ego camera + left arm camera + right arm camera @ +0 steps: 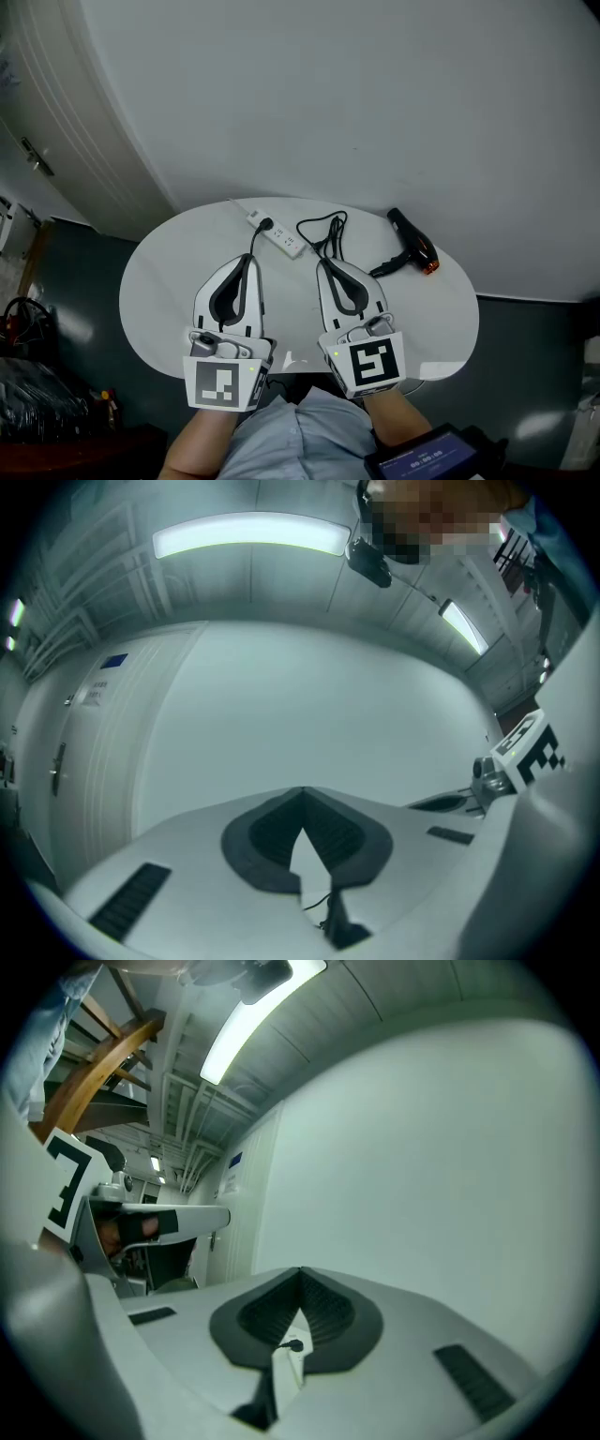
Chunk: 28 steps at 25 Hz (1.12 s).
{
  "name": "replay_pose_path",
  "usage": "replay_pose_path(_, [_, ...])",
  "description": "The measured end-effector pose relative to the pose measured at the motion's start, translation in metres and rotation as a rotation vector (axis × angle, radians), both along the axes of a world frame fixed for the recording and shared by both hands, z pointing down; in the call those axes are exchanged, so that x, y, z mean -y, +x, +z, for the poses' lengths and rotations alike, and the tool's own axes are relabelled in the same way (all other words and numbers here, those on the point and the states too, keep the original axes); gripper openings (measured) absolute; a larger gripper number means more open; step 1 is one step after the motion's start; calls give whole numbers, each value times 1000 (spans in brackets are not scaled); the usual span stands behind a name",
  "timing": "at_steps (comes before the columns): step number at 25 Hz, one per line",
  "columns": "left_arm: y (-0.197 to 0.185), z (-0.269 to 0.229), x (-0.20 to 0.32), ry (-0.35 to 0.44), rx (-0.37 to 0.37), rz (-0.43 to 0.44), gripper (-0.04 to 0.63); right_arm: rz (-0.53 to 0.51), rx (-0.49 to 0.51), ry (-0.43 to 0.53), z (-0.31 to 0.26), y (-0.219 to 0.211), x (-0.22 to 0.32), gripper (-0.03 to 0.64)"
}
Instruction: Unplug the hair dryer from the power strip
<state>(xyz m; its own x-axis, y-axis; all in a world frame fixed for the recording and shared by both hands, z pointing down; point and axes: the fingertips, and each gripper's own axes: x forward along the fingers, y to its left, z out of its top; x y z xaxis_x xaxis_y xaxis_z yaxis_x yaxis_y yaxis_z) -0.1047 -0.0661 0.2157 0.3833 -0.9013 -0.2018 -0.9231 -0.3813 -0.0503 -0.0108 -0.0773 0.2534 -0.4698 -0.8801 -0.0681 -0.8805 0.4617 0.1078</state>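
Observation:
On the white oval table point(169, 300) lies a white power strip point(281, 238) with a black plug point(266, 224) seated in its far end. The black cable point(323, 234) loops beside the strip and runs to the black hair dryer point(412, 246) with an orange tip at the right. My left gripper point(249, 257) is shut, hanging just short of the plug with nothing in it. My right gripper point(324, 264) is shut and empty, near the cable loop. Under the right jaws the strip point(291, 1361) and plug point(295, 1344) show. Both grippers are held above the table.
A pale wall rises right behind the table. A door point(37, 159) stands at the left, dark bags point(37, 394) sit on the floor at the lower left, and a dark device with a lit screen point(431, 459) is at the bottom right.

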Motion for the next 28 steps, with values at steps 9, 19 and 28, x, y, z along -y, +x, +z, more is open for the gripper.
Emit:
replay_pose_path(9, [-7,-3,-11,18,5,-5,-2,2,19,37,-14,-5,-10,0])
replay_pose_path(19, [-18,-11,-8,5,-33,-22,-2,-17,27,64,-24,-18,-7,0])
replay_pose_path(28, [-22,-11,-6,10,-37,-32,-2,-32,27,72,-26,-23,-4,0])
